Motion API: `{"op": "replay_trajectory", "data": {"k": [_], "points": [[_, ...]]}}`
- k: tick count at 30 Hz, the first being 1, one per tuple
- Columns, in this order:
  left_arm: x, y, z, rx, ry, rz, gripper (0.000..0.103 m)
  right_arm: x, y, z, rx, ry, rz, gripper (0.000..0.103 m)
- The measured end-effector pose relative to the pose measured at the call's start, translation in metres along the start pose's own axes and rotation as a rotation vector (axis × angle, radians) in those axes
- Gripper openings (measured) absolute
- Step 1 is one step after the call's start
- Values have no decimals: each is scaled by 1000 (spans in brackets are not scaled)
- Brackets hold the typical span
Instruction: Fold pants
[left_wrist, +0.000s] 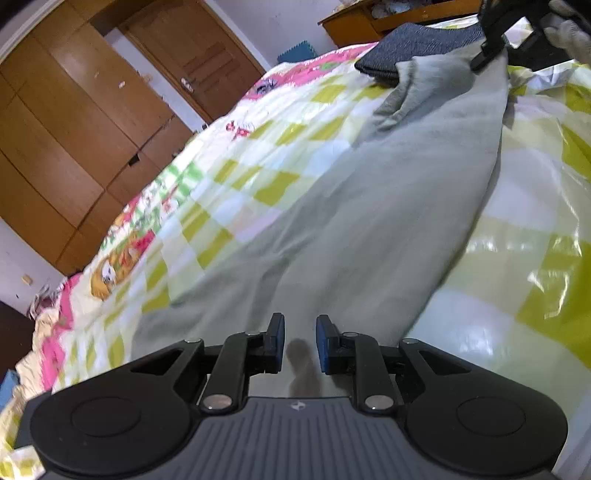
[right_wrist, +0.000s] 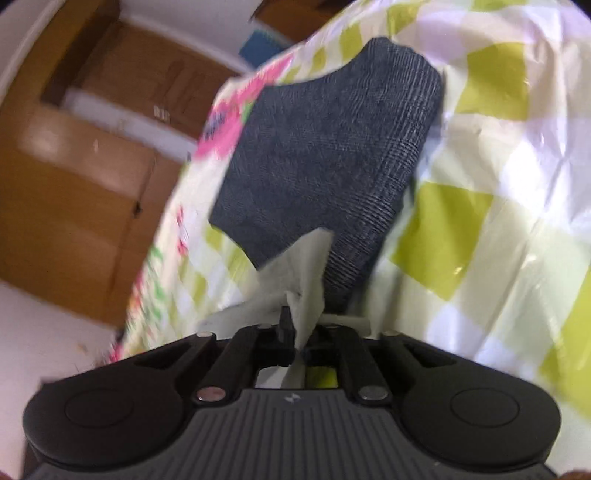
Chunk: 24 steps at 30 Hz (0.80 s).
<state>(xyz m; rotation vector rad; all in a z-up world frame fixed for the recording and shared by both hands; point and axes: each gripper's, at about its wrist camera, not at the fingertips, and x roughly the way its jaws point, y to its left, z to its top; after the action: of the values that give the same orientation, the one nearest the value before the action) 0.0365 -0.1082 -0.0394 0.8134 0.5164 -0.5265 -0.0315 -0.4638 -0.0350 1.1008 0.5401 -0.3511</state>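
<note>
Pale grey-green pants (left_wrist: 369, 206) lie stretched out along a checkered bed cover (left_wrist: 258, 147). My left gripper (left_wrist: 300, 341) is open, its blue-padded fingers just above the near end of the pants, holding nothing. My right gripper (right_wrist: 299, 332) is shut on a bunched corner of the pants (right_wrist: 303, 273). It also shows in the left wrist view (left_wrist: 487, 51) at the far end of the pants, lifting that end.
A folded dark blue garment (right_wrist: 325, 155) lies on the bed just beyond the right gripper, also in the left wrist view (left_wrist: 413, 48). Wooden wardrobe doors (left_wrist: 74, 129) stand to the left. A wooden desk (left_wrist: 388, 18) stands past the bed.
</note>
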Motion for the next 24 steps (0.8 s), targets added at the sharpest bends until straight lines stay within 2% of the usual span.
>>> {"op": "replay_trajectory", "data": {"k": [2,5,7,8,9,10,13,14,17,19,20,21,24], "points": [[-6,5,-10,9,2,14,35,-22,11,-3,-114,-27,-91,38],[-17,26,-32,1,19,56,35,-60,27,-15,-263,-139,-210,41],[-19,42,-47,-27,41,86,35,-74,54,-28,-399,-152,-200,41],[-18,49,-53,-41,51,103,35,-72,75,-37,-476,-124,-148,41],[-17,56,-60,-55,61,122,35,-64,97,-47,-546,-69,-82,41],[-14,62,-65,-67,68,141,35,-46,123,-61,-621,26,0,41],[-4,78,-76,-123,81,185,35,25,187,-109,-724,293,249,39],[-1,82,-78,-147,80,187,35,50,204,-125,-750,365,291,39],[8,95,-81,-209,72,188,35,127,256,-168,-841,502,355,39],[13,100,-83,-247,68,180,35,169,275,-186,-872,577,382,41],[16,102,-84,-262,67,174,35,189,282,-194,-896,623,388,39],[19,104,-84,-272,66,170,35,205,287,-198,-929,647,370,39],[25,108,-87,-296,54,164,35,220,281,-213,-987,726,336,41]]}}
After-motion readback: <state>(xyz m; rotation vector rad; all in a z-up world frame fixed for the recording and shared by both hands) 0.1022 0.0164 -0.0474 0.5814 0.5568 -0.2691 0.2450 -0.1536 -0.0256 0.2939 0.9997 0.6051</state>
